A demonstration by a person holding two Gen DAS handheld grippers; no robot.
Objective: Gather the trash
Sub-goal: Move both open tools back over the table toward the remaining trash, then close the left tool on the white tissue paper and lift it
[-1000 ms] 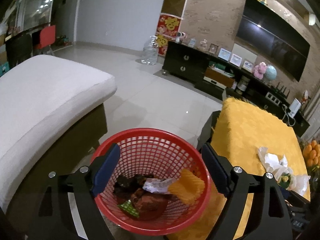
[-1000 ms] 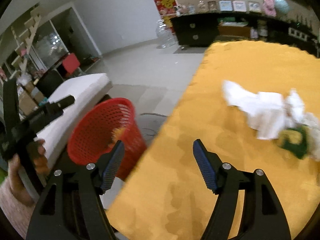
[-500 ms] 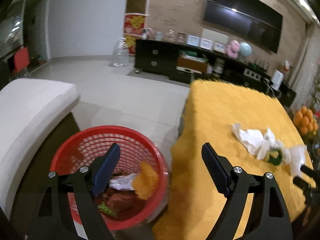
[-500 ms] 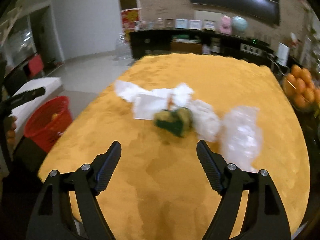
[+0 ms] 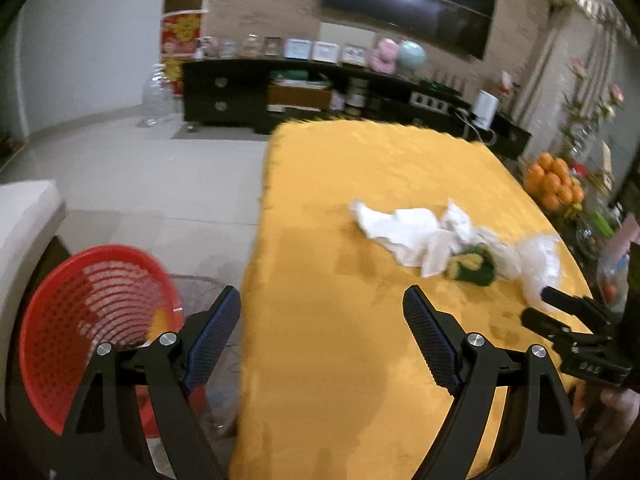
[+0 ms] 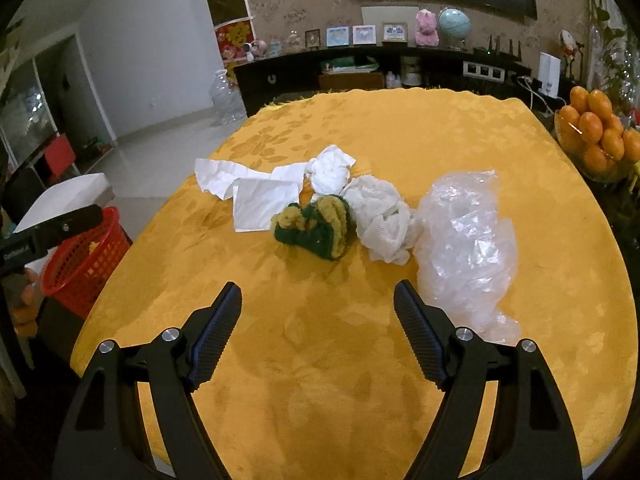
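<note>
Trash lies in a heap on the yellow tablecloth (image 6: pixel 320 344): flat white paper (image 6: pixel 256 196), a crumpled white tissue (image 6: pixel 332 168), a green-and-yellow scrubber (image 6: pixel 316 226), a white net wad (image 6: pixel 382 220) and a clear plastic bag (image 6: pixel 464 240). The heap also shows in the left wrist view (image 5: pixel 432 236). My right gripper (image 6: pixel 318 304) is open and empty, short of the scrubber. My left gripper (image 5: pixel 322 308) is open and empty over the table's left edge. The red basket (image 5: pixel 84 312) stands on the floor left of the table, with trash inside.
A bowl of oranges (image 6: pixel 596 132) stands at the table's right. A dark TV cabinet (image 6: pixel 380 68) runs along the far wall. A white cushioned seat (image 5: pixel 20 220) is left of the basket. A clear water jug (image 5: pixel 158 96) stands on the floor.
Both grippers have swung right, away from the basket toward the table. The right gripper now faces the trash heap squarely. Both stay open.
</note>
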